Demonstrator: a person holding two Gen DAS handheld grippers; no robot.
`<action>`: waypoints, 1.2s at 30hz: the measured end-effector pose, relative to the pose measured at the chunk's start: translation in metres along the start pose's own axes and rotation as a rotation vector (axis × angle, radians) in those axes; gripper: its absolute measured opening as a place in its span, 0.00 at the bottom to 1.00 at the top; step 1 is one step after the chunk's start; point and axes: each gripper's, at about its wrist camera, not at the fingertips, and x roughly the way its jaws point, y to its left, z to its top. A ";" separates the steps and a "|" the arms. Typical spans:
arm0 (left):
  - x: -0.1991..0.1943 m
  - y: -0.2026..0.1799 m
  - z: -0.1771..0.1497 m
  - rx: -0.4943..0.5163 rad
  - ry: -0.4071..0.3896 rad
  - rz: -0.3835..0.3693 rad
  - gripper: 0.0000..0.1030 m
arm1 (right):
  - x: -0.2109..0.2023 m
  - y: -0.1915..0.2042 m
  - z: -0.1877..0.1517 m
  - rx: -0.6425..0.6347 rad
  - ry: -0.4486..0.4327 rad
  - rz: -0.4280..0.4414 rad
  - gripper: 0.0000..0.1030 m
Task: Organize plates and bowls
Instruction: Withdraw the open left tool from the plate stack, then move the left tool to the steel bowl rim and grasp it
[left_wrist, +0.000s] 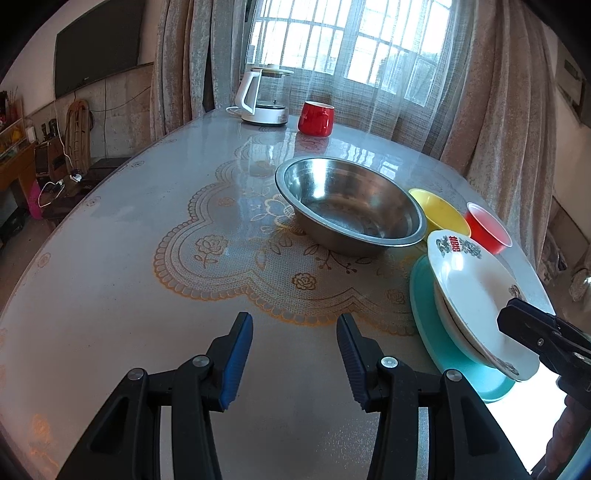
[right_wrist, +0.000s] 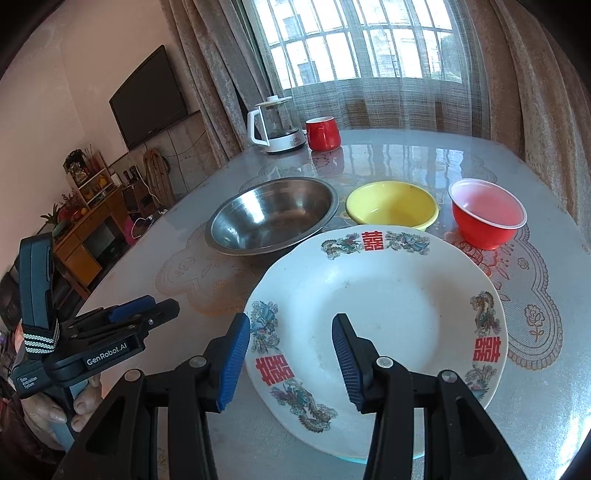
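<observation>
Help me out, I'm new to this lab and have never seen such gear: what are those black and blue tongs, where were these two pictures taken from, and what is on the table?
They are hand-held two-finger grippers, one in each of a person's hands, each carrying a wide-angle camera looking along its fingers. One picture comes from the left gripper, the other from the right gripper. Both stand open and hold nothing.

On the glossy lace-patterned table lie a large stainless steel bowl, a small yellow bowl, a small red bowl, and a white plate with red characters stacked on a turquoise plate. Farther back stand a white kettle and a red mug.
</observation>
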 end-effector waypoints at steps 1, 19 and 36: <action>0.001 0.001 0.000 -0.005 0.003 0.003 0.47 | 0.001 0.002 0.000 -0.005 0.001 0.001 0.46; 0.005 0.022 0.012 -0.036 0.020 0.013 0.49 | 0.012 0.008 0.013 0.026 0.038 0.056 0.46; 0.018 0.031 0.056 -0.076 0.003 -0.034 0.52 | 0.041 -0.016 0.085 0.160 0.084 0.169 0.46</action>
